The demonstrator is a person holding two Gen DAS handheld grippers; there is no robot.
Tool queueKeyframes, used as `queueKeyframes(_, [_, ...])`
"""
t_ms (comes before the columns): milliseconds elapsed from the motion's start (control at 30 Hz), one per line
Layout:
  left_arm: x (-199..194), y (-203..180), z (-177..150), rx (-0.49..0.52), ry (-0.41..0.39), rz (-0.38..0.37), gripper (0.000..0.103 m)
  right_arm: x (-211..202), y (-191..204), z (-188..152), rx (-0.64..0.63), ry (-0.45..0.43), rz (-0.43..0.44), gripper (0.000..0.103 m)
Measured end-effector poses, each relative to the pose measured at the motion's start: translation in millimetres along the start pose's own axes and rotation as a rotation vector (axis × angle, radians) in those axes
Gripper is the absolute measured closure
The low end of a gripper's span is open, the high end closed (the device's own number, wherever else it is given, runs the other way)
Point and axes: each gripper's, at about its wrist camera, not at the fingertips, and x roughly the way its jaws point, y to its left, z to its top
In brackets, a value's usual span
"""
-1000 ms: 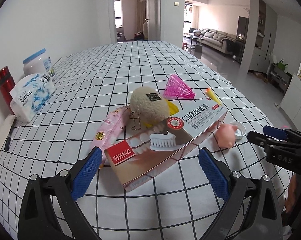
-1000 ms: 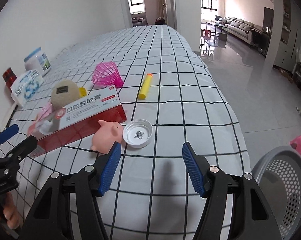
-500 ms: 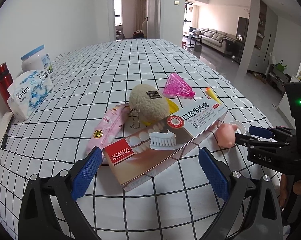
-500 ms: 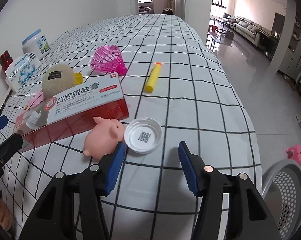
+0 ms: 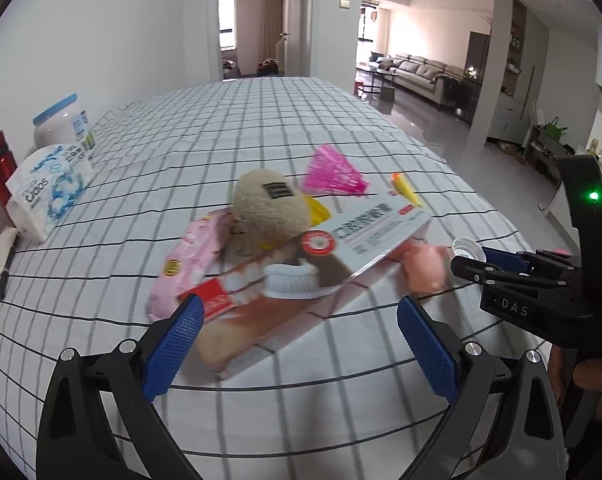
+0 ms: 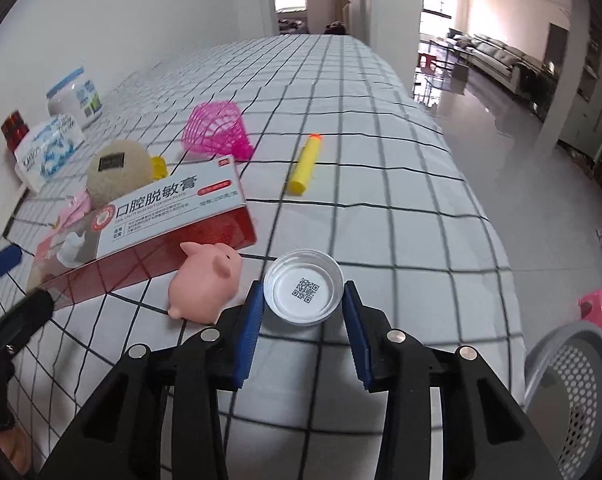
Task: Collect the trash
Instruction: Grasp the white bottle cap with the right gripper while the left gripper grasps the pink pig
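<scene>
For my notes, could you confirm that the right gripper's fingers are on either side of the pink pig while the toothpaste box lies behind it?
Not quite: the right gripper brackets the white lid, its jaws having just been closing; the pink pig sits beside it. The toothpaste box lies behind, as the right wrist view shows.

A pink pig toy [image 6: 205, 284] lies at nine o'clock of centre on the checked counter [image 6: 381, 184]. A beige plush [image 6: 117, 174], pink shuttlecock [image 6: 215, 130] and yellow foam dart [image 6: 305, 166] sit toward twelve.
</scene>
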Motion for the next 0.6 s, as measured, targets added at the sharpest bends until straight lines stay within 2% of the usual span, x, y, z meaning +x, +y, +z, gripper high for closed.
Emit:
queueKeyframes(133, [2.2,-21.3,1.0,0.003,0.008,-0.045,0.008,-27.6,-22.0,-13.1,0.07,-0.053,-0.009,0.064])
queueKeyframes(267, [11.6,-49.3,0.2,0.011,0.041,-0.084,0.008,-52.0,-46.7,-32.4,0.147,-0.084,0.025,0.064])
queueKeyframes(600, [47.7,-90.6,6.0,0.029,0.121,-0.068,0.011,-84.7,-76.4,-63.1,0.21,-0.142,0.071,0.064])
